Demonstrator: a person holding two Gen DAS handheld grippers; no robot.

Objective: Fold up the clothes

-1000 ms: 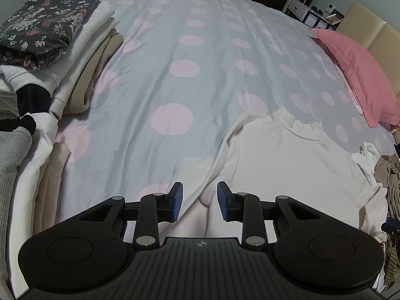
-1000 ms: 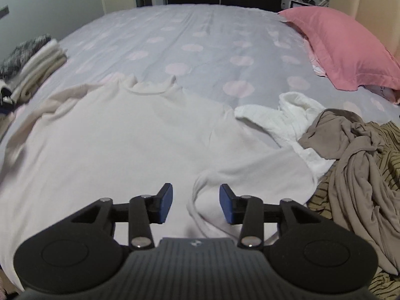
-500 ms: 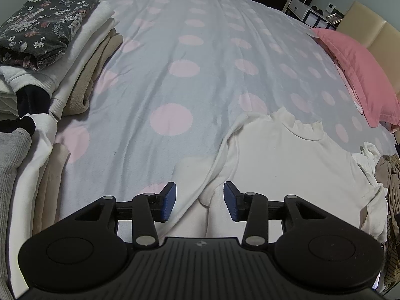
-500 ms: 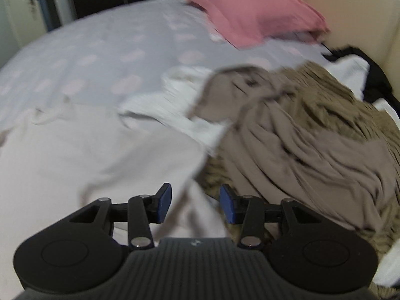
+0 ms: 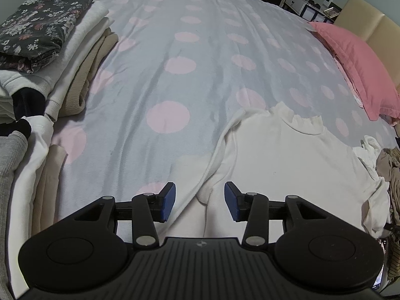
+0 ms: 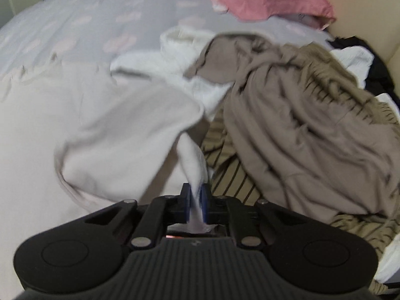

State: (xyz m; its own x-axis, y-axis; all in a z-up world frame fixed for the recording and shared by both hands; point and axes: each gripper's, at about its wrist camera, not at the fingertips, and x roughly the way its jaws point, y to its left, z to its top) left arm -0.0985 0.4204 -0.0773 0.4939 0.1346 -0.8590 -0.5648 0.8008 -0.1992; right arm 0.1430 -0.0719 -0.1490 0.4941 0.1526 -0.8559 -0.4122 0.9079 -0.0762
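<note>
A cream long-sleeved top [image 5: 282, 160] lies spread on the dotted bedspread [image 5: 200, 57], collar toward the far side. My left gripper [image 5: 199, 201] is open, its pads on either side of the folded left sleeve, low over the cloth. My right gripper [image 6: 195, 201] is shut on the top's right sleeve [image 6: 192, 160] and lifts it off the bed; the top's body [image 6: 75, 115] shows to the left in the right wrist view.
Stacks of folded clothes [image 5: 42, 50] line the left edge of the bed. A heap of unfolded brown and striped clothes [image 6: 295, 117] lies right of the top, with a white garment [image 6: 185, 57] beside it. A pink pillow [image 5: 357, 67] lies at the headboard.
My right gripper swung right toward the sleeve end and closed on it, raising the cloth. My left gripper opened a little wider over the left sleeve and barely moved.
</note>
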